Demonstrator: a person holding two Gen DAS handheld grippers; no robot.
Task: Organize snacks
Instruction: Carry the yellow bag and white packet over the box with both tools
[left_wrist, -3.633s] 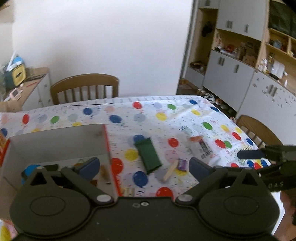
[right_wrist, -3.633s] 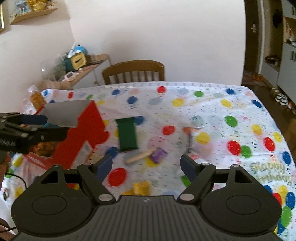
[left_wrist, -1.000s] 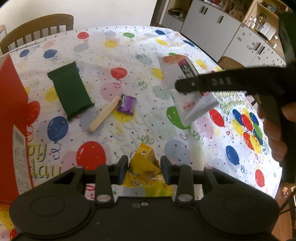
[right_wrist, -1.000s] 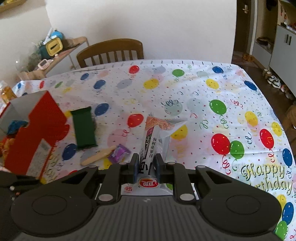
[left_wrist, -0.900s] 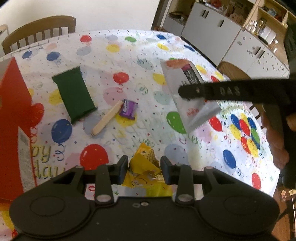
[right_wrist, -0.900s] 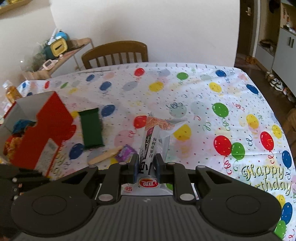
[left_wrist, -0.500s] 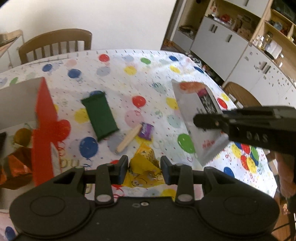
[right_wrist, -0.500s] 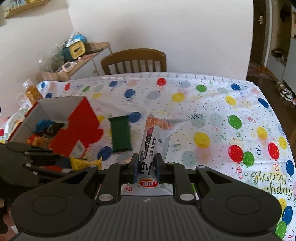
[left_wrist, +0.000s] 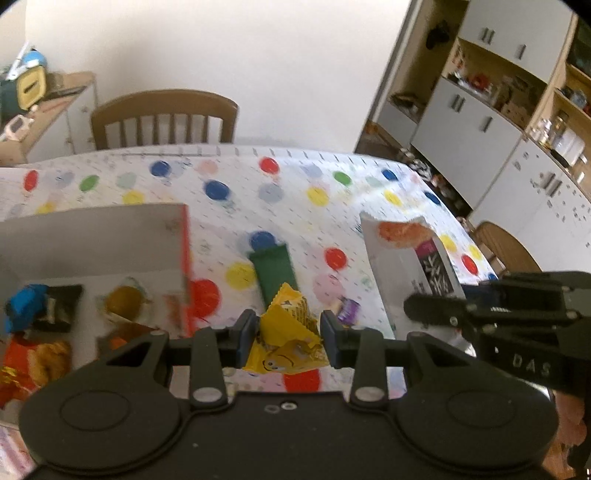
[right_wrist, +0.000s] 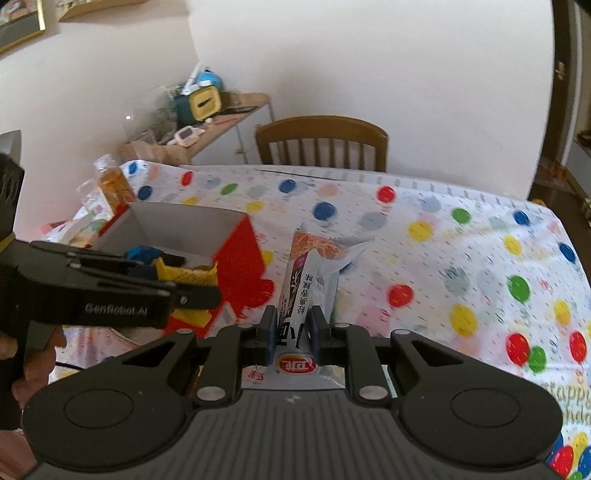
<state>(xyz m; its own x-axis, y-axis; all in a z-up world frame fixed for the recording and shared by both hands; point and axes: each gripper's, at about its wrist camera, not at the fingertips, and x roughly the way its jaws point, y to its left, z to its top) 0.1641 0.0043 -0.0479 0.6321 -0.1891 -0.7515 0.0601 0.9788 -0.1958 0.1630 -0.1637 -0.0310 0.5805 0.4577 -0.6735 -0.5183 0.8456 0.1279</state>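
My left gripper (left_wrist: 288, 338) is shut on a crumpled yellow snack packet (left_wrist: 286, 341), held above the table just right of the red box (left_wrist: 186, 254). The box, open at the top, holds several snacks (left_wrist: 40, 332). My right gripper (right_wrist: 292, 328) is shut on a white snack bag (right_wrist: 308, 284) with an orange picture and black print. The left wrist view shows that bag (left_wrist: 410, 258) at the right. In the right wrist view the left gripper (right_wrist: 207, 293) reaches toward the red box (right_wrist: 236, 266) with the yellow packet (right_wrist: 184, 275). A green bar (left_wrist: 273, 273) and a purple candy (left_wrist: 349, 309) lie on the tablecloth.
The table wears a balloon-print cloth (right_wrist: 461, 266). A wooden chair (left_wrist: 162, 120) stands at the far side, another chair (left_wrist: 506, 247) at the right. Grey cabinets and shelves (left_wrist: 491, 110) fill the right wall. A cluttered side desk (right_wrist: 207, 122) and a bottle (right_wrist: 112, 184) sit at the left.
Both grippers have risen and swung left toward the red box, each keeping its snack. The box's inside has come into view; the wooden stick is now hidden behind the yellow packet.
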